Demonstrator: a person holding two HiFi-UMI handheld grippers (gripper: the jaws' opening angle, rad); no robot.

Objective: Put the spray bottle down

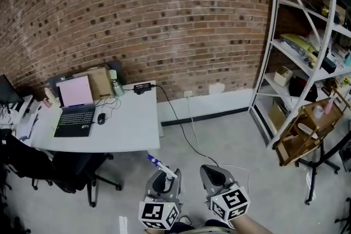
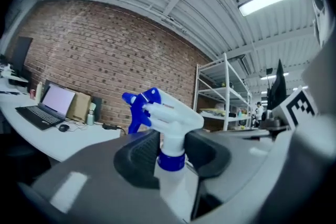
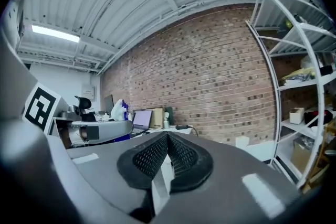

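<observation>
The spray bottle (image 2: 169,122) is white with a blue trigger head and a blue collar. It stands upright in my left gripper (image 2: 170,153), whose pads are shut on its neck just above the collar. In the head view the bottle (image 1: 162,167) sticks out of the left gripper (image 1: 163,181) at the bottom centre, nozzle toward the white table (image 1: 134,131). Beside it on the right, my right gripper (image 1: 215,177) holds nothing. In the right gripper view its pads (image 3: 181,157) meet at the tips, and the bottle (image 3: 119,110) shows small at the left.
The white table carries an open laptop (image 1: 75,107), a mouse (image 1: 101,118), a cardboard box (image 1: 100,81) and a charger (image 1: 142,86). A black office chair (image 1: 57,168) stands before it. A cable (image 1: 184,131) runs over the grey floor. White shelving (image 1: 307,46) and a wooden stand (image 1: 303,130) fill the right.
</observation>
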